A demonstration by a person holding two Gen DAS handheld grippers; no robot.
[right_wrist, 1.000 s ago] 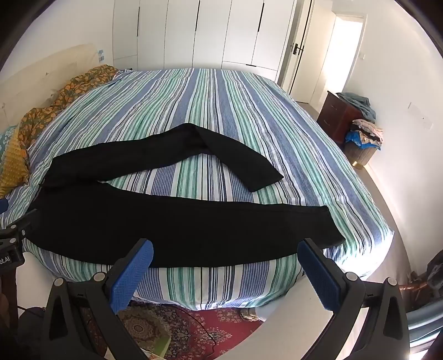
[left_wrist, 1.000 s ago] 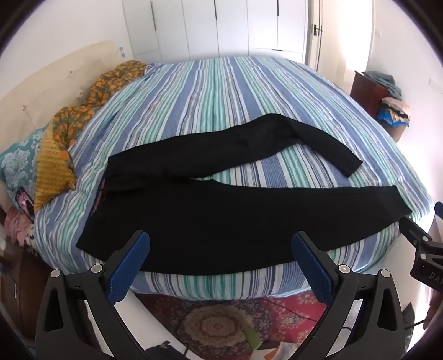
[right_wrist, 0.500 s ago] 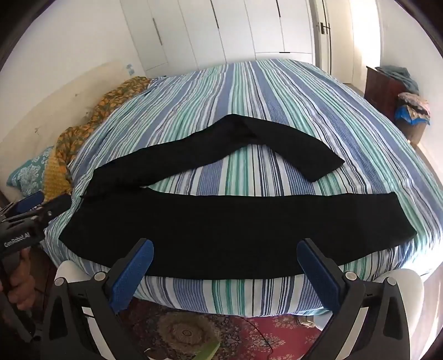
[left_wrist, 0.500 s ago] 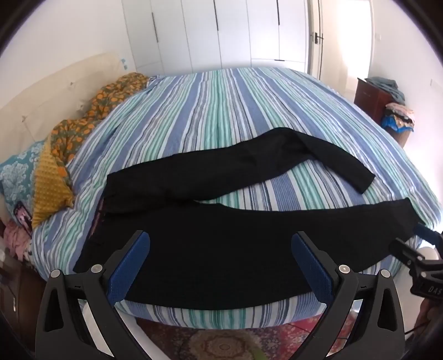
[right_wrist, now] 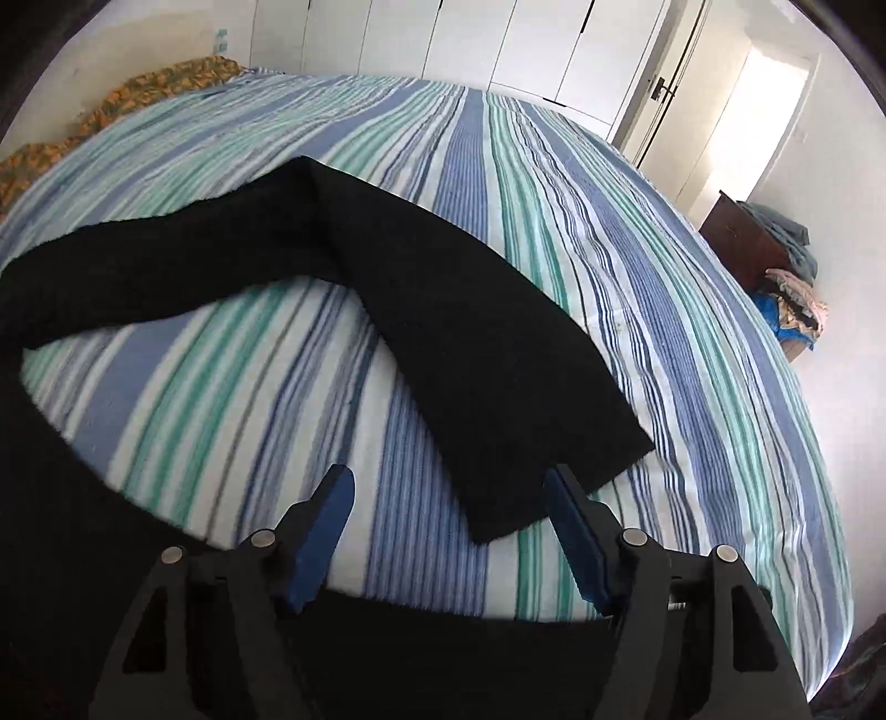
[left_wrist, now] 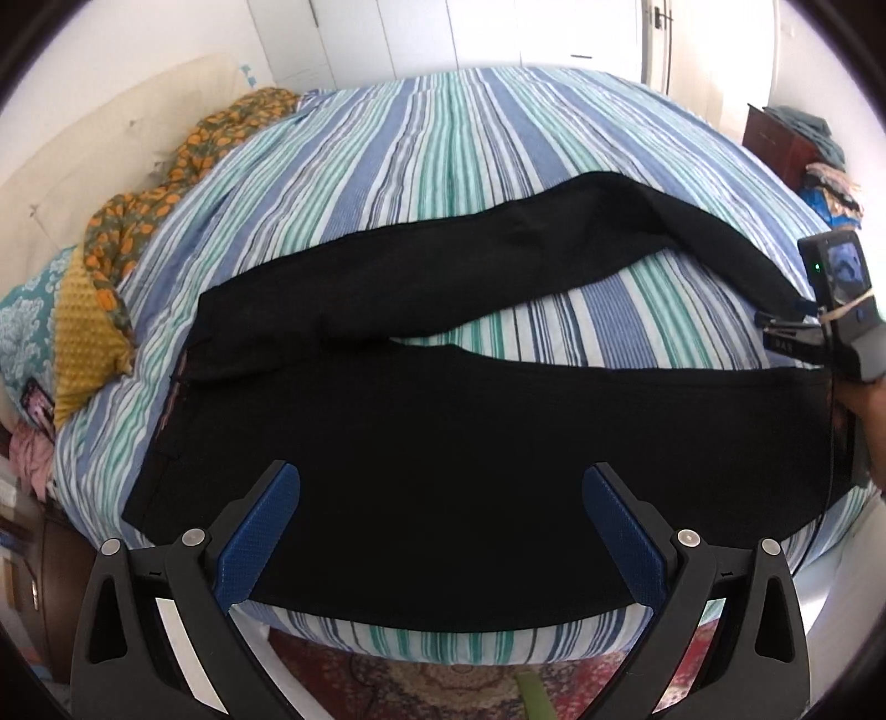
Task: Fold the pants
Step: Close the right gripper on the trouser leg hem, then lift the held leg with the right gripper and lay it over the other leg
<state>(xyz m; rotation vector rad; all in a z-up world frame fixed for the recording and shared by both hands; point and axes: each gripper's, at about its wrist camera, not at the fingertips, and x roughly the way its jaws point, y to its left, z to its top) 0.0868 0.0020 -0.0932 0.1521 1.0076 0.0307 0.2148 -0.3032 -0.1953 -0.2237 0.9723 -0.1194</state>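
Black pants (left_wrist: 443, 432) lie spread on the striped bed (left_wrist: 454, 138), waist at the left, legs apart; the far leg bends toward the right. My left gripper (left_wrist: 440, 531) is open and empty above the near leg at the bed's front edge. My right gripper (right_wrist: 448, 531) is open and empty, low over the bed just short of the far leg's hem (right_wrist: 531, 443). The near leg (right_wrist: 83, 554) runs under it. The right gripper also shows in the left wrist view (left_wrist: 797, 332) at the far leg's end.
Orange patterned bedding (left_wrist: 155, 205) and pillows (left_wrist: 77, 332) lie at the bed's left. A dark dresser with piled clothes (right_wrist: 775, 260) stands to the right. White wardrobes (right_wrist: 498, 44) line the far wall. A red rug (left_wrist: 470, 681) lies below the bed's front edge.
Both grippers have moved in toward the bed. The right gripper has gone forward over the near leg toward the far leg's hem and narrowed a little. The pants have not moved.
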